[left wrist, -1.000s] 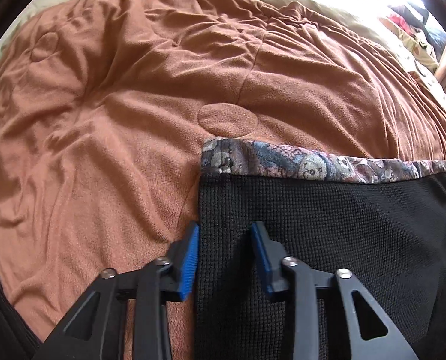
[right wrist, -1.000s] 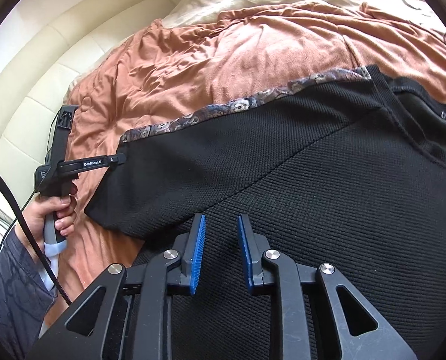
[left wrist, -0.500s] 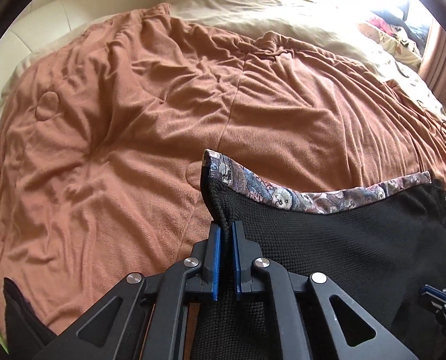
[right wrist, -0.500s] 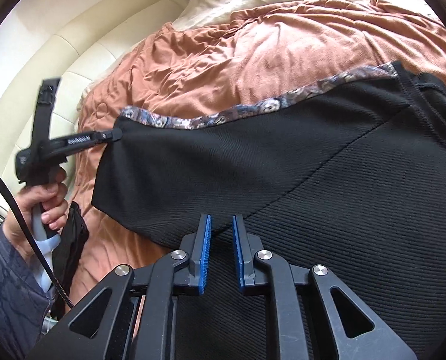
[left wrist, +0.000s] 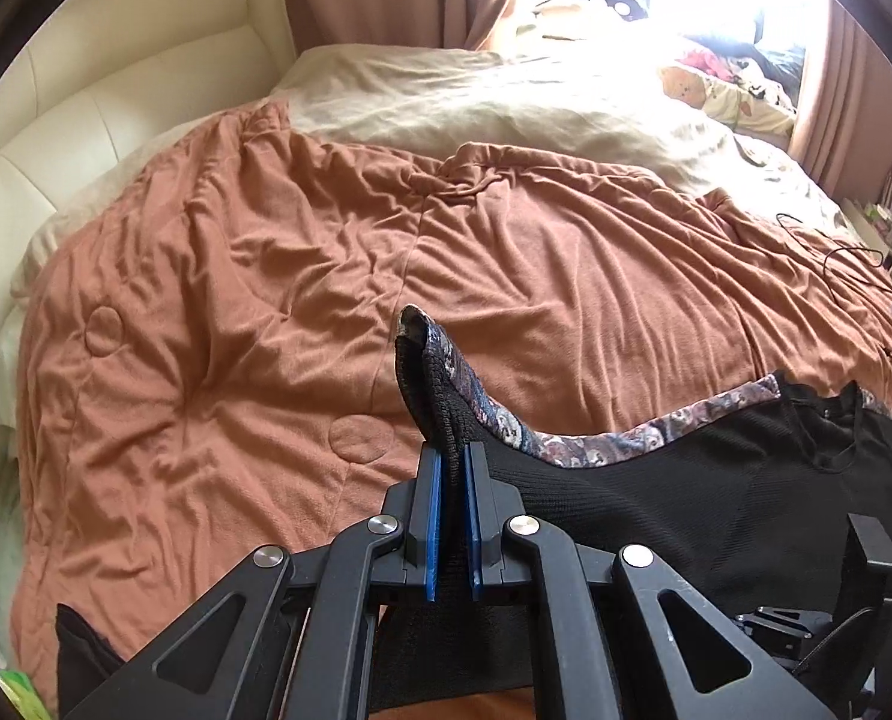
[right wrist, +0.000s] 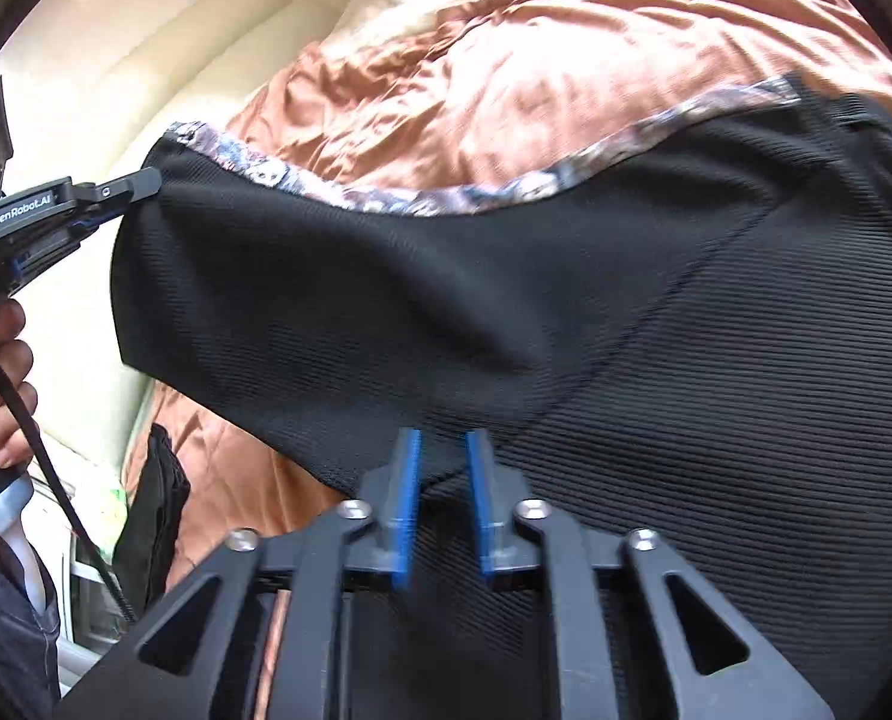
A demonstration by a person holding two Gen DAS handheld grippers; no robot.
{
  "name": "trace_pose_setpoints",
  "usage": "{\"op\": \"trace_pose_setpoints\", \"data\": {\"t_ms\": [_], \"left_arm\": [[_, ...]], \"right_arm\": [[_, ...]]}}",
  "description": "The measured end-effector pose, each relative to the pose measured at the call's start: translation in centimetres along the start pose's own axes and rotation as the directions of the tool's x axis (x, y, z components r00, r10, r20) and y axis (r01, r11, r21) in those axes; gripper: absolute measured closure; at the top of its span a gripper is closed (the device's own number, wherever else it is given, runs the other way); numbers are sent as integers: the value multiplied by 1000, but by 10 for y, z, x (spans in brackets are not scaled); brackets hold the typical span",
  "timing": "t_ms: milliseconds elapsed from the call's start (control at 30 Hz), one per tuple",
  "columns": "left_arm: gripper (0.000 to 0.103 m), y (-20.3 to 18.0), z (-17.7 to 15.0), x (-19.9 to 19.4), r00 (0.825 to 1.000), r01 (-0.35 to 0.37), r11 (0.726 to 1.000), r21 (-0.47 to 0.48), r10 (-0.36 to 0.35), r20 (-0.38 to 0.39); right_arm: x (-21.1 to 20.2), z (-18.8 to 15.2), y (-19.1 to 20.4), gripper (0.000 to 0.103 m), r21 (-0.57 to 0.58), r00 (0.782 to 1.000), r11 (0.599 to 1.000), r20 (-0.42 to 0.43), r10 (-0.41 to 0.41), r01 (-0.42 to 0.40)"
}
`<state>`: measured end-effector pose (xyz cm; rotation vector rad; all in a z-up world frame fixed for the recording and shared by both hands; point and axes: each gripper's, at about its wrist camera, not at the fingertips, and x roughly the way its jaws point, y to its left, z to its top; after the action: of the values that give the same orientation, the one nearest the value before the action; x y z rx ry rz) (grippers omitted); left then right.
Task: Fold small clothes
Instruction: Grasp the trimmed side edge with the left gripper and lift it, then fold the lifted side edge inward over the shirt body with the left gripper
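A black knit garment [left wrist: 686, 492] with a patterned grey trim [left wrist: 626, 438] lies on a rust-orange bedspread [left wrist: 266, 300]. My left gripper [left wrist: 452, 468] is shut on the garment's corner next to the trim and holds it lifted off the bed; it also shows in the right wrist view [right wrist: 140, 183], gripping that raised corner. My right gripper [right wrist: 443, 450] is shut on the black garment [right wrist: 686, 390] at its near edge, with fabric pinched between the blue pads and a small gap left between them. The raised cloth sags between the two grippers.
A cream padded headboard [left wrist: 116, 90] runs along the left. A beige sheet [left wrist: 506, 96] and piled items [left wrist: 728, 78] lie at the far side by the curtains. A thin cable [left wrist: 854, 276] lies at the right edge. A dark cloth [right wrist: 152, 510] hangs at the bed's near edge.
My left gripper closed on the garment's trimmed corner and lifted it up off the bed. My right gripper closed on the near edge and rose with it.
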<state>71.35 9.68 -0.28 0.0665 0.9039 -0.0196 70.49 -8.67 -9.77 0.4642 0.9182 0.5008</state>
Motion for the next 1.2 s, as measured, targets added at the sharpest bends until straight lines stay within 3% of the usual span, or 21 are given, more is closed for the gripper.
{"op": "trace_pose_setpoints", "data": {"t_ms": [33,133,433,867,1000,1100,1133,1200], "left_arm": [[96,-6,2,-4,1000,2,1000,7,-2,5],[96,-24,9,-16,1000,14,1000,21,-14,15],[96,-86,19,-48,997,54,996,75,-58,41],[96,-195,10,-51,989,144,977,157,-144,-14],[96,-228,3,-48,981,192,964,181,-188,-38],[95,-251,-2,-44,966,257,945,201,-248,-71],[93,-259,-5,-44,959,284,934,219,-272,-84],[83,-271,-10,-45,960,280,927,251,-266,-87]], "right_arm": [[-8,1,-3,68,5,1000,1000,13,8,-8],[-31,2,-9,48,11,998,1000,59,-12,12],[-103,-12,-29,46,35,992,999,117,-40,36],[-177,-34,-69,46,100,979,990,169,-116,100],[-192,-39,-82,26,129,971,983,184,-154,131],[-201,-43,-91,23,156,971,980,187,-152,123],[-203,-44,-94,23,164,970,978,185,-156,126],[-205,-46,-97,23,168,970,977,178,-164,135]]}}
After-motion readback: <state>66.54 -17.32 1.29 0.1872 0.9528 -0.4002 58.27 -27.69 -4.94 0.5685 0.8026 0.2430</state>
